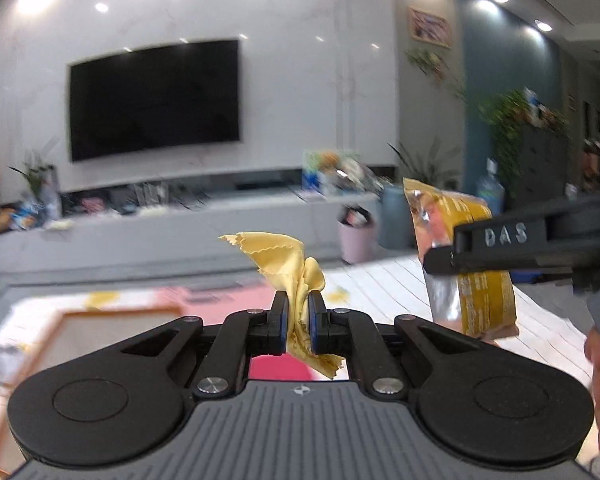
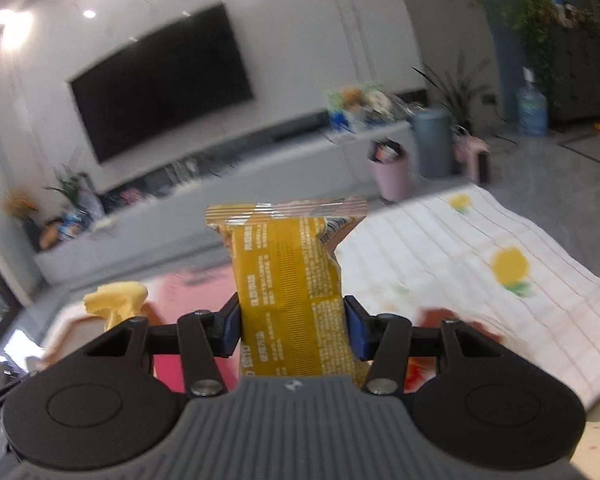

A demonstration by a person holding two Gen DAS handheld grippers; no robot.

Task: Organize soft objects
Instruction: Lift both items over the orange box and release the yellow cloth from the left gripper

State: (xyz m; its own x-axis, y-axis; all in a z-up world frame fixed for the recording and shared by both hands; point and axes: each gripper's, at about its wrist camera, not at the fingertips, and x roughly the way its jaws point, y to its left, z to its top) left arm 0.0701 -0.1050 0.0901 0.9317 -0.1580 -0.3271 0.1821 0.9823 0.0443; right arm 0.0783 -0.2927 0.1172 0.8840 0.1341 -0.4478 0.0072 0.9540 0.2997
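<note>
The left gripper [image 1: 298,322] is clenched almost fully on a yellow cloth [image 1: 288,258], its blue pads [image 1: 286,326] pinching the crumpled fabric so a pinked corner sticks up above the fingers and another hangs below them. Both are held in the air above the near part of the table [image 1: 384,280], over a pink mat [image 1: 278,368]. Just to the right, the right gripper [image 2: 292,330] stands partly spread, grasping a yellow snack packet [image 2: 286,280] by its two sides; the packet stands upright, crimped end up, above the white checked tablecloth [image 2: 440,264]. Beyond the table's far edge are a TV bench [image 1: 148,236] and a wall-mounted television [image 1: 154,98].
</note>
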